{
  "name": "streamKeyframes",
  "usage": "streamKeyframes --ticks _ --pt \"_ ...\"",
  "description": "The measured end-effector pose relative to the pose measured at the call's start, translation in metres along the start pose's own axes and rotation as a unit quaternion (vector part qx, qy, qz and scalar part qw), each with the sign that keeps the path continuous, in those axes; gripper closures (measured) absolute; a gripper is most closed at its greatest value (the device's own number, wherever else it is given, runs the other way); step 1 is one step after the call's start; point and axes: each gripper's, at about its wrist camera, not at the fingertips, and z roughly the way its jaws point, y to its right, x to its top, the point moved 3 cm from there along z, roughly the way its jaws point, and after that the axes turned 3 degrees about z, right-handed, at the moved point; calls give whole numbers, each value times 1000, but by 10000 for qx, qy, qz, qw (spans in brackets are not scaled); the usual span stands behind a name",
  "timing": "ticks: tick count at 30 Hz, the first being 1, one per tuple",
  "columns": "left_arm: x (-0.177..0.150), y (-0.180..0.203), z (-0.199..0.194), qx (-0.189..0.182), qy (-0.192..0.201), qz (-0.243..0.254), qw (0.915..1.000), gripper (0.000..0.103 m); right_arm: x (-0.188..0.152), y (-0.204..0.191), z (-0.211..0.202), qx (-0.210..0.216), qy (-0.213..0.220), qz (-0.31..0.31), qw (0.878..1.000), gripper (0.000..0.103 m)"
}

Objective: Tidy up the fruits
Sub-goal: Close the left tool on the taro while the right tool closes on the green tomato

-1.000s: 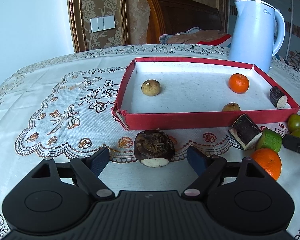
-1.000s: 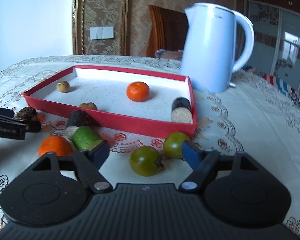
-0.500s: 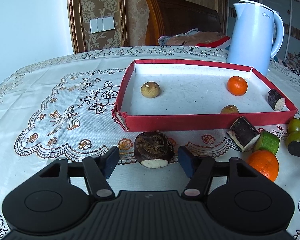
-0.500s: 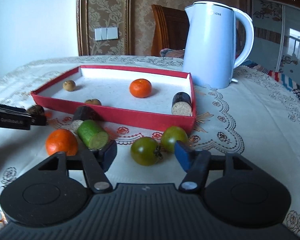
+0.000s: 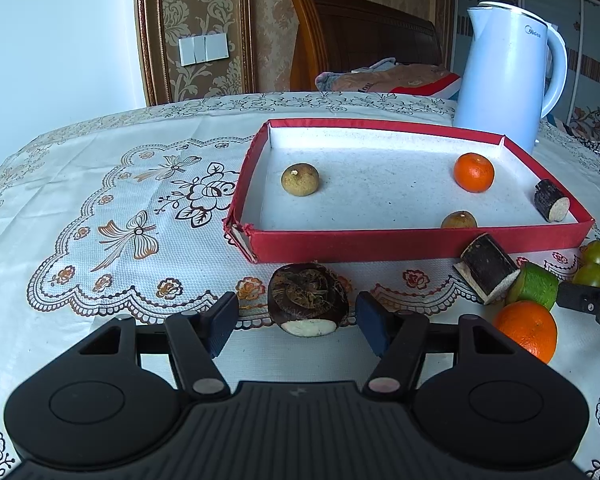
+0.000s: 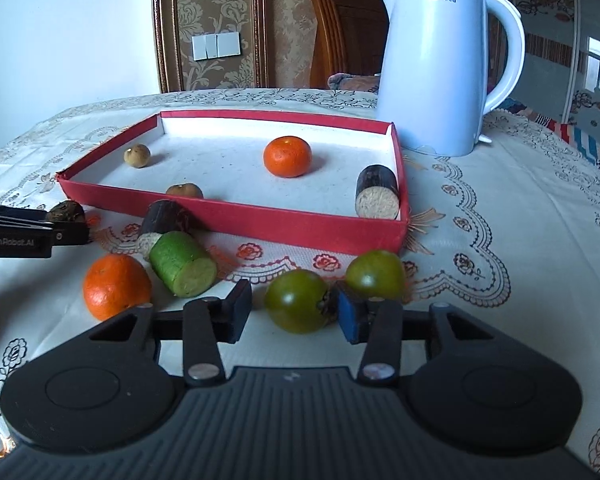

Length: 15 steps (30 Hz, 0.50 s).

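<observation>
While your right claw (image 6: 294, 312) has been closing around the near green tomato (image 6: 297, 301), its pads not yet pressing, the round fruit could roll free.

The left claw (image 5: 296, 322) has been narrowing and stands half open about the dark root (image 5: 309, 298), untouched.

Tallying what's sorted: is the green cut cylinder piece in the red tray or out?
Out. The green cut piece lies on the tablecloth in front of the red tray, beside an orange.

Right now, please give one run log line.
left tool: closing around taro | right tool: closing around green tomato | red tray: four items
</observation>
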Motion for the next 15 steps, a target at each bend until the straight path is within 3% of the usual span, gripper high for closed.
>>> streamKeyframes --ticks 3,9,15 --pt "0 2 -1 -3 53 59 10000 51 0 -1 0 -29 20 -43 10000 65" --pt "1 4 -3 -55 80 88 9999 61 0 -1 0 -9 36 -15 10000 65" --pt "1 5 -4 -105 125 109 9998 62 -1 1 -1 6 54 41 10000 67"
